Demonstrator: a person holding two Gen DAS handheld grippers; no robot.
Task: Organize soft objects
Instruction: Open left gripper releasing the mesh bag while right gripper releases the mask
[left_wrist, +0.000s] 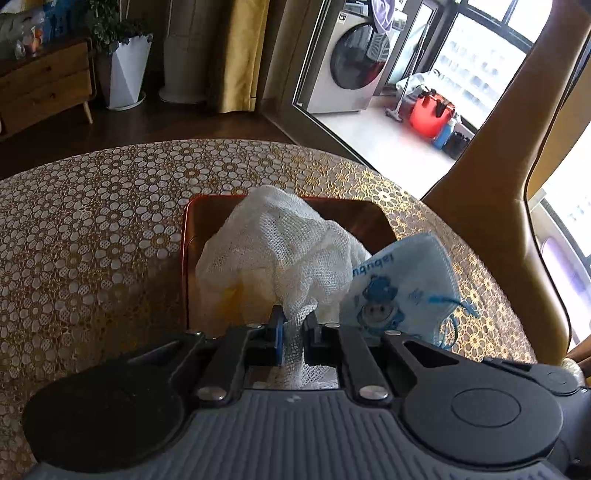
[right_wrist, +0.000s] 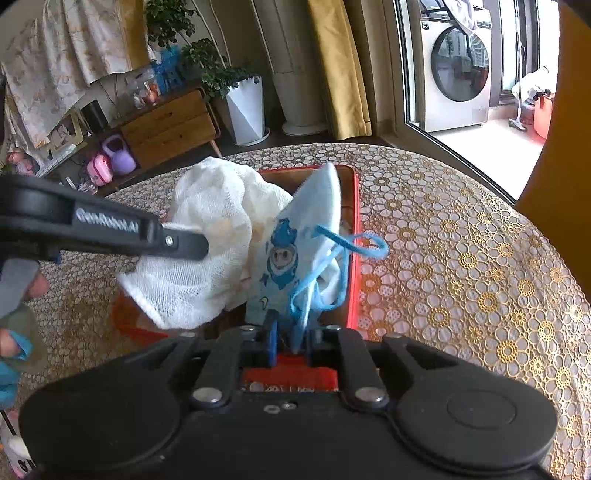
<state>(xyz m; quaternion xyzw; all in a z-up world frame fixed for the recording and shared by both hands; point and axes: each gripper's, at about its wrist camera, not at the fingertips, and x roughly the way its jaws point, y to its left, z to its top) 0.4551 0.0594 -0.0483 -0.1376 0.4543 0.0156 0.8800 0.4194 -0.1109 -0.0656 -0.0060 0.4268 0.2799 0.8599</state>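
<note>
The left gripper (left_wrist: 294, 325) has its jaws pinched on a fold of the white mesh cloth (left_wrist: 280, 254), which bunches up over the red-rimmed tray (left_wrist: 184, 258) on the patterned tablecloth (left_wrist: 92, 229). Just right of the cloth and touching it, the blue printed face mask (right_wrist: 306, 229) stands tilted on edge over the tray's right side. The right gripper (right_wrist: 291, 334) is clamped on the mask's lower edge, its blue ear loops (right_wrist: 354, 243) hanging loose.
</note>
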